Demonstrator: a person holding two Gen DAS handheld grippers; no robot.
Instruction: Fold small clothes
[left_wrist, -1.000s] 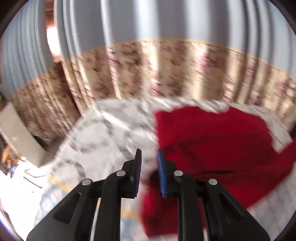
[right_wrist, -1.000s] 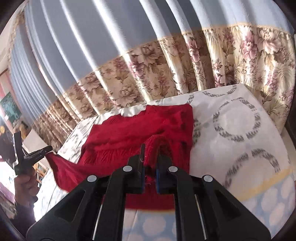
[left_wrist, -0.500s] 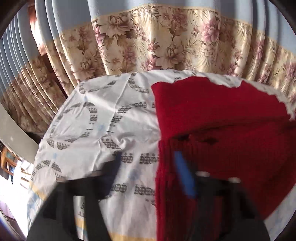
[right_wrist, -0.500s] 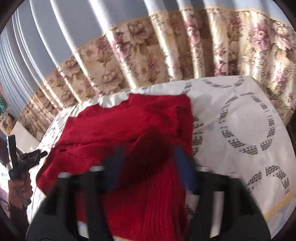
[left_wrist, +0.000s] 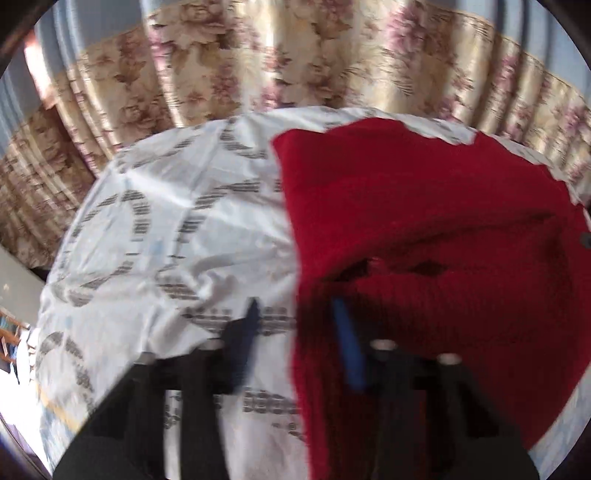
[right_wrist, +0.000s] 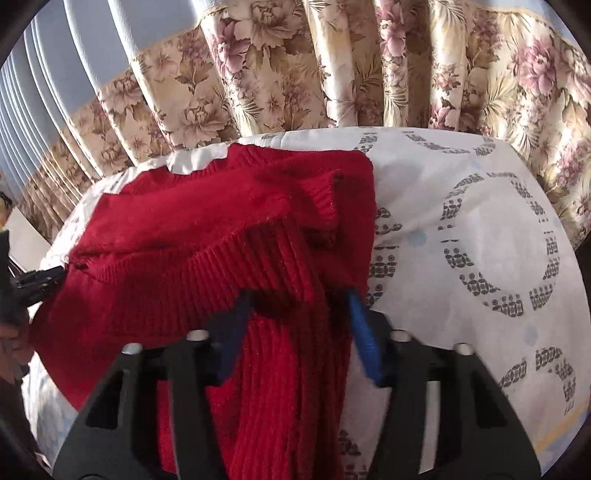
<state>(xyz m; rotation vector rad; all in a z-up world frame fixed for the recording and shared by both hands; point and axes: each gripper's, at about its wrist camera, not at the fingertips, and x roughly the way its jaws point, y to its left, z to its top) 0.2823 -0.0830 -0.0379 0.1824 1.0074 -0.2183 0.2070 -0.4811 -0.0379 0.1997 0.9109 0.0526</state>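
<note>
A red knit sweater (left_wrist: 424, 229) lies folded on a white sheet with grey ring patterns (left_wrist: 177, 229). My left gripper (left_wrist: 297, 317) hovers low over the sweater's left edge, which runs between the jaws; one finger is over the sheet, the other over the knit, and the jaws are closing without pressing it. My right gripper (right_wrist: 297, 314) straddles a ribbed fold of the same sweater (right_wrist: 207, 221) at its right side, jaws closing, pads still apart from the knit. The left gripper (right_wrist: 37, 278) also shows at the right wrist view's left edge.
A floral curtain (right_wrist: 332, 66) hangs close behind the far edge of the bed. Bare sheet (right_wrist: 480, 229) spreads right of the sweater. A person's hand (right_wrist: 11, 332) is at the left margin. Furniture shows dimly beyond the bed's left side (left_wrist: 14, 332).
Both grippers came down with the sweater's near part and laid it over the rest. Each let go and spread wide half a second ago, and now stands narrower.
</note>
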